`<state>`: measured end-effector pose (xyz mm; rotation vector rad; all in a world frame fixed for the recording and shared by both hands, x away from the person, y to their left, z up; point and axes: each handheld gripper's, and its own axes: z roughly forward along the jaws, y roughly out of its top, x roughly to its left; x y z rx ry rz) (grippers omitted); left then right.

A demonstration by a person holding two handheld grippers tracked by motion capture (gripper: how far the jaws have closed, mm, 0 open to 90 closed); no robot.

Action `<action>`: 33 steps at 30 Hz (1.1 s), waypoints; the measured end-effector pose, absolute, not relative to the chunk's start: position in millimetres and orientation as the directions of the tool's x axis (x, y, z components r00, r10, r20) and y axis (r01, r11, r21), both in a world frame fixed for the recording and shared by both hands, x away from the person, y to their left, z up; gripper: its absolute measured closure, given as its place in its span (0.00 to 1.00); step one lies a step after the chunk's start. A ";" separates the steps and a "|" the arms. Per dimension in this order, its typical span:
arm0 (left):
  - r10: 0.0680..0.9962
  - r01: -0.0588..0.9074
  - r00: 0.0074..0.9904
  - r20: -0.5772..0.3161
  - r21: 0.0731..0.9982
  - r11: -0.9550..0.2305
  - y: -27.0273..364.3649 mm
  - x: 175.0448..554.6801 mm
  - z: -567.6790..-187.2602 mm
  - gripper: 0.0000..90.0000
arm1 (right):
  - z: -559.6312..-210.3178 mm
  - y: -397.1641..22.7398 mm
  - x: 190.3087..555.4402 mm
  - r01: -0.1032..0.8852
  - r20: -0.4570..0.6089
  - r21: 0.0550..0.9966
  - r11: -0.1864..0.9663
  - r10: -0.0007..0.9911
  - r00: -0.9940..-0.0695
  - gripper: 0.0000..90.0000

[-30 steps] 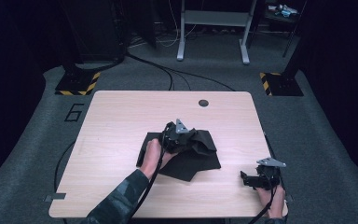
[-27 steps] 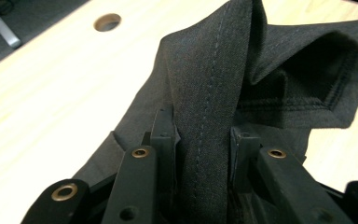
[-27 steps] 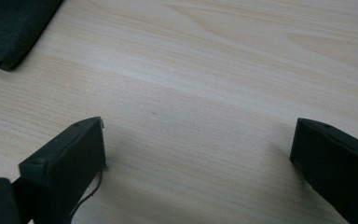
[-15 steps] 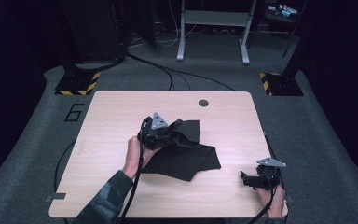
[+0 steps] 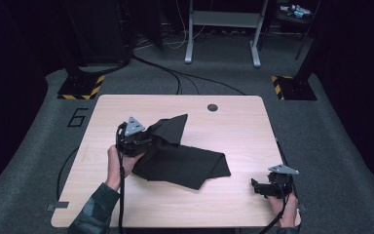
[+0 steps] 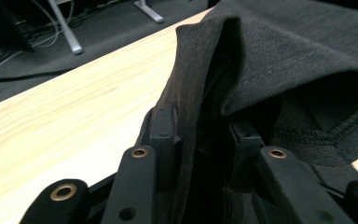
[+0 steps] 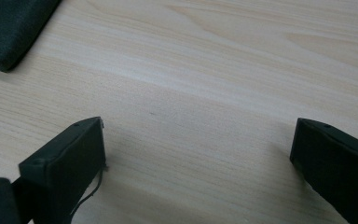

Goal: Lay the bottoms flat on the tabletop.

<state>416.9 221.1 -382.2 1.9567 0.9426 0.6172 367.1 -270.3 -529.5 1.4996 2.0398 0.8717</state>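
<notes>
Cloth point(image 6: 279, 56) sits bunched between my left claw's point(image 6: 200, 140) jaws, which pinch a thick fold of the dark fabric near its edge; the jaws stand narrow, not fully closed, with the fold packed tight between the pads. I judge I grip there, at a hem, so that a pull can drag one layer off the heap and spread or fold the piece. In the high view the left claw point(image 5: 143, 141) sits at the cloth's left end, toward the tabletop's point(image 5: 233, 122) left edge, and a flap of cloth point(image 5: 173, 127) stands up behind it, lifted off the wood. From there the fabric trails right and toward me, lying flat across the middle of the tabletop, with one corner pointing at the near edge.

My right claw point(image 5: 258, 186) waits by the near right corner, well apart from the cloth. Its jaws are spread wide over bare wood point(image 7: 205, 93), grasping nothing, with the cloth's tip point(image 7: 9, 32) off beyond its left jaw. I judge it parked there, ready to catch a free corner.
</notes>
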 end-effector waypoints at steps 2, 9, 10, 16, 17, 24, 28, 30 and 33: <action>0.813 0.387 0.580 0.059 0.858 -0.338 231.4 416.6 -382.1 0.77 | -529.5 -270.2 367.1 0.663 0.004 0.720 0.205 0.954 -0.299 0.03; 0.868 0.411 0.497 0.016 0.876 -0.251 272.9 411.7 -388.9 0.79 | -529.4 -270.1 367.0 0.664 0.003 0.720 0.204 0.955 -0.297 0.03; 0.868 0.411 0.497 0.016 0.876 -0.251 272.9 411.7 -388.9 0.80 | -529.4 -270.1 367.0 0.664 0.003 0.720 0.204 0.955 -0.297 0.03; 0.907 0.454 0.420 -0.028 0.872 -0.183 310.4 407.0 -403.1 0.78 | -529.4 -269.9 367.0 0.664 0.002 0.719 0.203 0.956 -0.294 0.03; 0.916 0.467 0.400 -0.040 0.869 -0.166 319.2 406.3 -407.2 0.78 | -529.4 -269.9 367.0 0.664 0.002 0.719 0.203 0.956 -0.294 0.03; 0.948 0.562 0.291 -0.131 0.825 -0.059 368.7 399.0 -438.9 0.57 | -527.4 -269.2 368.4 0.683 0.004 0.703 0.197 0.960 -0.281 0.02; 0.960 0.619 0.228 -0.166 0.785 -0.012 395.0 384.6 -459.2 0.43 | -524.9 -261.4 370.4 0.696 0.021 0.691 0.196 0.957 -0.290 0.02; 0.962 0.632 0.209 -0.177 0.775 0.005 405.2 376.2 -465.4 0.37 | -518.7 -250.5 372.3 0.689 0.050 0.700 0.187 0.950 -0.308 0.02; 0.967 0.629 0.195 -0.166 0.778 0.007 412.9 368.4 -465.2 0.31 | -508.1 -231.8 375.9 0.673 0.071 0.713 0.198 0.934 -0.350 0.02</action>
